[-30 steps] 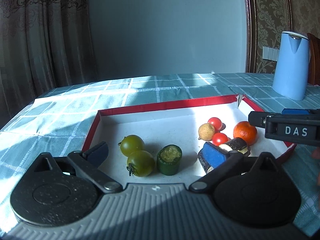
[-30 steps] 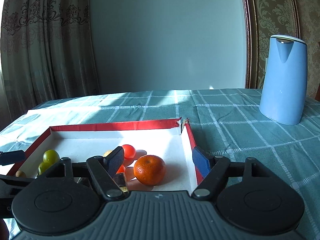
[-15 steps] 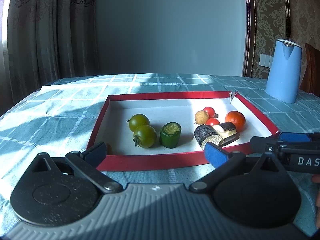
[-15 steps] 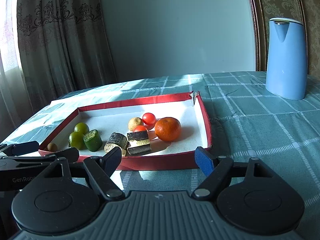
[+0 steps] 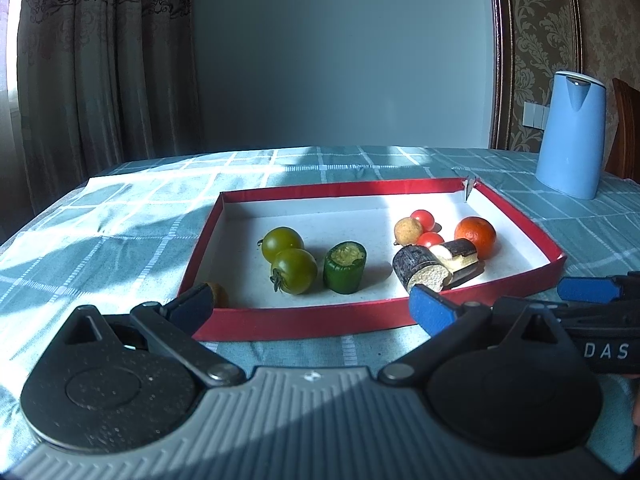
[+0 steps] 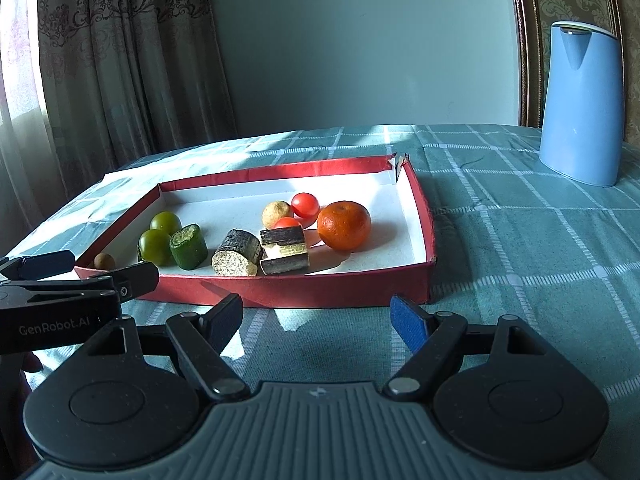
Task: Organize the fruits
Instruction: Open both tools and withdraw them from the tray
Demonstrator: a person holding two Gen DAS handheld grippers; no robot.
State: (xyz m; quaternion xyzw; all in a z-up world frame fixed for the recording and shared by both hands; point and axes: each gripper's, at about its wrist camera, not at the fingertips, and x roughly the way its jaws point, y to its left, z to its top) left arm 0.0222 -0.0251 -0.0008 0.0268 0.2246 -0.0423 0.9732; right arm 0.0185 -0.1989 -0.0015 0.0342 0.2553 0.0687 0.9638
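Both jaws gape empty before the red cardboard tray (image 6: pixel 320 292) of round tomatoes (image 6: pixel 155 245) and a dimpled orange (image 6: pixel 344 225).

1. I see two green tomatoes (image 5: pixel 287 265) touching at the left of the red tray (image 5: pixel 304 322).
2. An orange mandarin (image 6: pixel 344 225) and two red cherry tomatoes (image 6: pixel 305 205) sit at the right.
3. A small brown fruit (image 6: pixel 104 261) lies outside the tray's left corner.

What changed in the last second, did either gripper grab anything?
Both grippers pulled back from over the tray to its near side. The left gripper and right gripper are open and empty. The orange, tomatoes and other pieces stayed in place.
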